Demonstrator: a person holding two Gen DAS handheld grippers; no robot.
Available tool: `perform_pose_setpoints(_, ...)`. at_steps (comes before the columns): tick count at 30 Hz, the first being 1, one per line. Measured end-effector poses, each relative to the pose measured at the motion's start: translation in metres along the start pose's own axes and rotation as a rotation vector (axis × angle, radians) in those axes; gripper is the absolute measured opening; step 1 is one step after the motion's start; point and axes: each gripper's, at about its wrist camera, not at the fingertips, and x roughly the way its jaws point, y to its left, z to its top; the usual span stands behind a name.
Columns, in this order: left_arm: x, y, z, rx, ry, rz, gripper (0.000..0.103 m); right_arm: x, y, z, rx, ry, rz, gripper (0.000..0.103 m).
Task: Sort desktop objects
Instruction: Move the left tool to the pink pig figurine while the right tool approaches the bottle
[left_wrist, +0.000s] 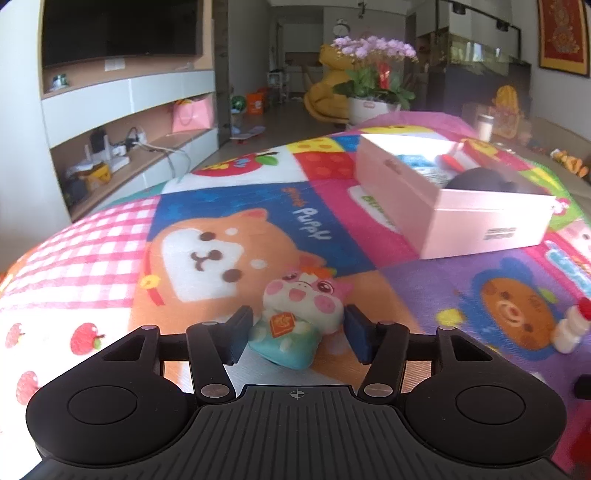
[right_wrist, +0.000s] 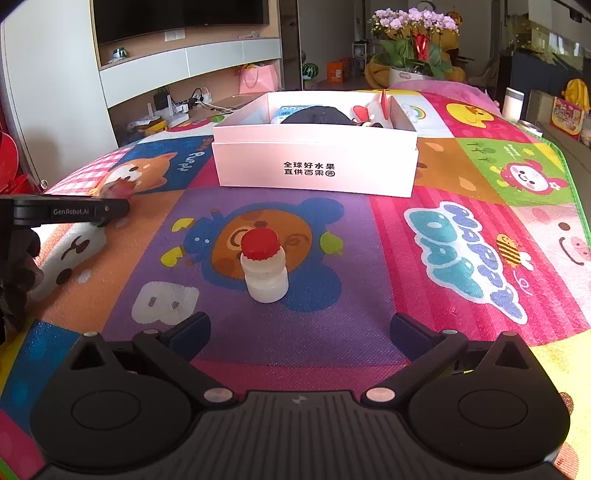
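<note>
From the left wrist we see our left gripper closed on a small plush pig, a pad pressed to each side of its body, so that we can carry it off the play mat. The pink box stands well apart, up and to the right, with things already inside; we judge it to be the place where sorted items go. A little bottle stands at the right edge.

From the right wrist, our right gripper stands wide open and empty, pointed at the red-capped bottle, which stands upright on the mat just ahead of the fingertips, not yet between them. The box lies straight beyond. We judge the open jaws ready to take the bottle next.
</note>
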Motion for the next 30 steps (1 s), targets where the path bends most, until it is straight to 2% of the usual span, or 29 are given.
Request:
perform_pose_setpoints(4,-0.016,-0.018,-0.010,0.015,0.009,-0.050,0.059,0.001,0.001,0.000,-0.008,0.004,-0.007,0.103)
perform_pose_setpoints(7,-0.030,-0.030,-0.021,0.003,0.035,-0.131,0.063,0.001,0.002,0.000,-0.014,0.006,-0.011,0.103)
perform_pose_setpoints(12,-0.048,-0.046,-0.037,-0.005,0.072,-0.271,0.083,0.002,0.003,0.001,-0.021,0.009,-0.017,0.103)
perform_pose_setpoints(15,-0.059,-0.054,-0.042,0.017,0.088,-0.404,0.088,0.002,0.004,0.001,-0.022,0.010,-0.017,0.103)
perform_pose_setpoints(16,-0.062,-0.056,-0.043,0.029,0.085,-0.428,0.089,0.002,0.004,0.001,-0.022,0.010,-0.018,0.103)
perform_pose_setpoints(18,-0.067,-0.059,-0.043,0.061,0.057,-0.419,0.095,0.002,0.004,0.001,-0.023,0.010,-0.018,0.103)
perform_pose_setpoints(21,-0.072,-0.056,-0.039,0.076,0.003,-0.345,0.095,0.002,0.004,0.001,-0.022,0.010,-0.017,0.103)
perform_pose_setpoints(26,-0.066,-0.041,-0.025,0.100,-0.062,-0.277,0.098,0.003,0.004,0.000,-0.025,0.011,-0.020,0.103)
perform_pose_setpoints(30,-0.041,-0.028,-0.011,0.088,-0.036,-0.270,0.101,0.003,0.005,0.000,-0.025,0.011,-0.020,0.103)
